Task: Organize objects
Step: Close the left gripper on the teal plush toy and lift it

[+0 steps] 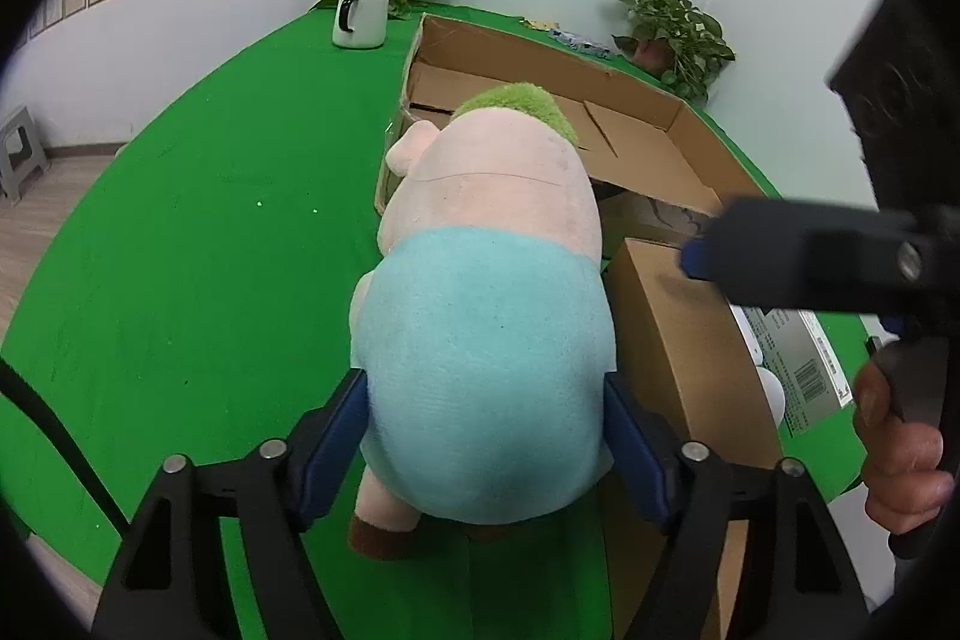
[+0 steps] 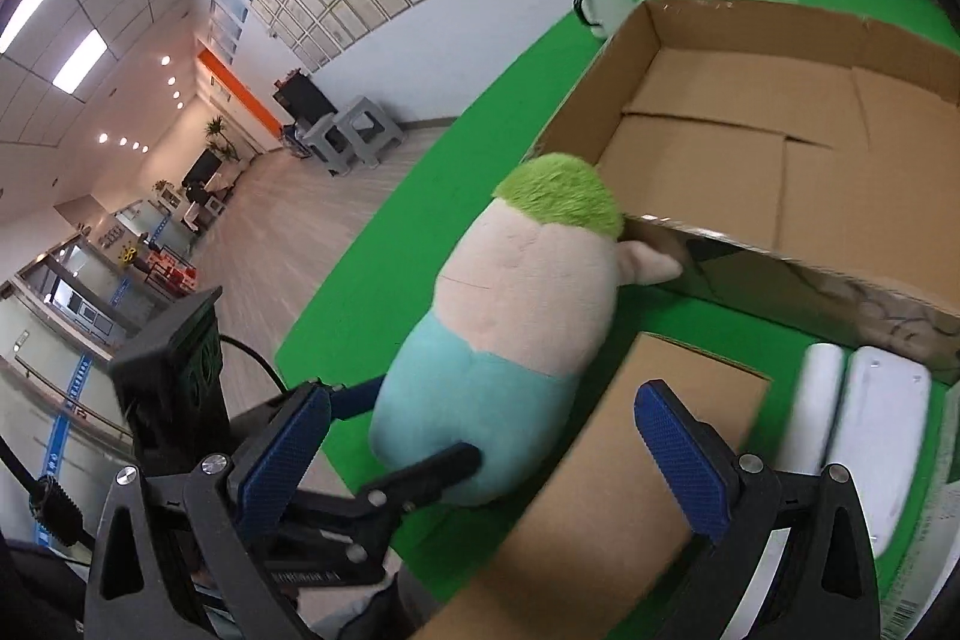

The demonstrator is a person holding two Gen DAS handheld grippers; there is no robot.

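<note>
Left tool (image 1: 486, 436) clamps plush pig (image 1: 486, 316) at its blue rear; right tool (image 2: 486, 436) gapes wide, empty.

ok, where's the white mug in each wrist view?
Left wrist: white mug upper left of centre, on the green cloth, in front of the plant.
Right wrist: mug top right of centre, beside the box corner.
Shared landmark: open cardboard box.

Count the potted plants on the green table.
2. One potted plant in a white mug sits at the far left, beyond the big open cardboard box. The other stands at the far right corner behind it. More may be out of view.
</note>
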